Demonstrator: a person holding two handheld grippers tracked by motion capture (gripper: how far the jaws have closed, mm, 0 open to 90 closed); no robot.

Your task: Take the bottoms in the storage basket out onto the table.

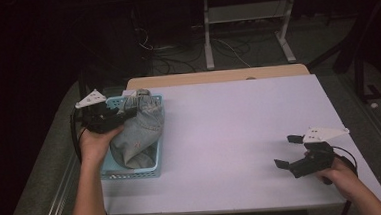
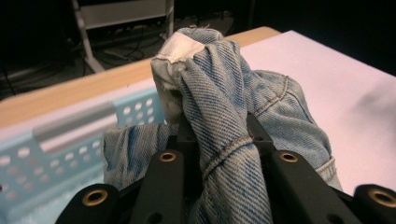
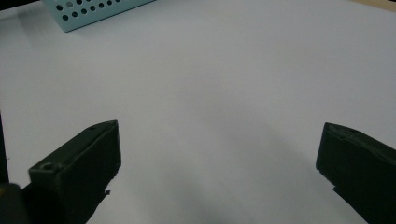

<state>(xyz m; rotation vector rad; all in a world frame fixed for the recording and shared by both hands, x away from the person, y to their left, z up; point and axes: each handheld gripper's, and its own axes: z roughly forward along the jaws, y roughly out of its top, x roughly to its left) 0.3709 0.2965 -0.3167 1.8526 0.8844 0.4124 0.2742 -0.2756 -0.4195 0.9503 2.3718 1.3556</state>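
Denim garment (image 1: 139,133) is lying bunched in the light-blue perforated basket (image 1: 132,173) at the left of the high view, spilling up over its far rim. Left gripper (image 1: 123,113) is biting a thick fold of it near the top; in the left gripper view the jaws are pinching a roll of cloth between them, seam and frayed white hem (image 2: 180,49) standing above.

Right gripper (image 1: 287,151) is waiting at the lower right over the bare white table (image 1: 239,124), jaws spread wide, nothing between them.

Handling, as a judgement: soft, limp, fairly weighty cloth; not fragile, not slippery. It is likely sagging and trailing when raised, possibly catching the basket. Best holds: seams, hem, waistband folds, where layers are bunching thick.
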